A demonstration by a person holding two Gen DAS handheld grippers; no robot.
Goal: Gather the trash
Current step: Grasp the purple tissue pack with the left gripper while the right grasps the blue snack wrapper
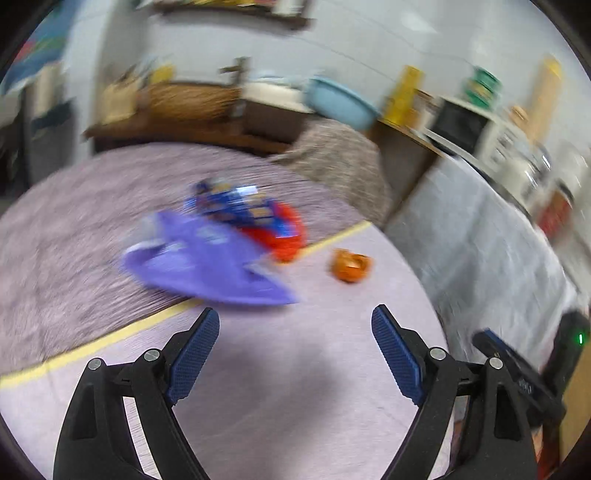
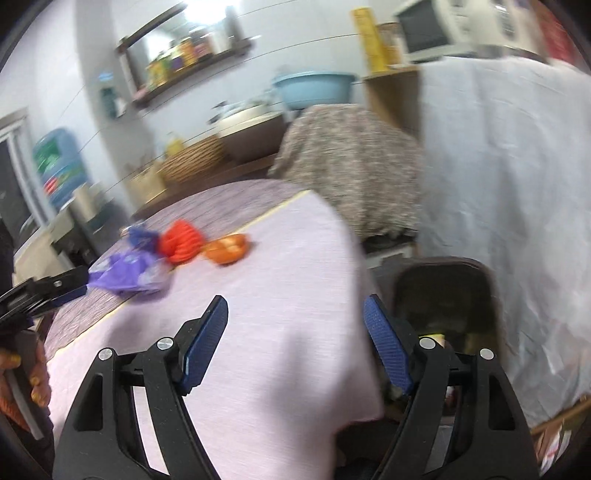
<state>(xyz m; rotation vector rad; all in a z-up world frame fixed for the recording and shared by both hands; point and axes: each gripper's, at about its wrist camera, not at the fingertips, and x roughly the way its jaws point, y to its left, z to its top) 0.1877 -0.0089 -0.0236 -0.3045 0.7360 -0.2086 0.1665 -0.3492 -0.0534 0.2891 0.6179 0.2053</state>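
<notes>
Trash lies on the table's lilac cloth (image 1: 295, 387): a purple wrapper (image 1: 203, 262), a red and blue wrapper (image 1: 273, 225) behind it, and an orange crumpled piece (image 1: 351, 266) to the right. My left gripper (image 1: 295, 314) is open and empty, just short of the purple wrapper. The right wrist view shows the same purple wrapper (image 2: 129, 275), red wrapper (image 2: 181, 240) and orange piece (image 2: 227, 249) farther off. My right gripper (image 2: 295, 302) is open and empty over the table's near right edge. A dark bin (image 2: 443, 291) stands on the floor beside it. Both views are blurred.
A white sheet (image 2: 498, 166) covers furniture on the right, and a patterned cloth (image 2: 351, 166) drapes something behind the table. A blue basin (image 2: 314, 88), a microwave (image 2: 428, 29) and a wall shelf (image 2: 184, 55) lie beyond. A hand (image 2: 37, 376) holds the left gripper (image 2: 48, 288).
</notes>
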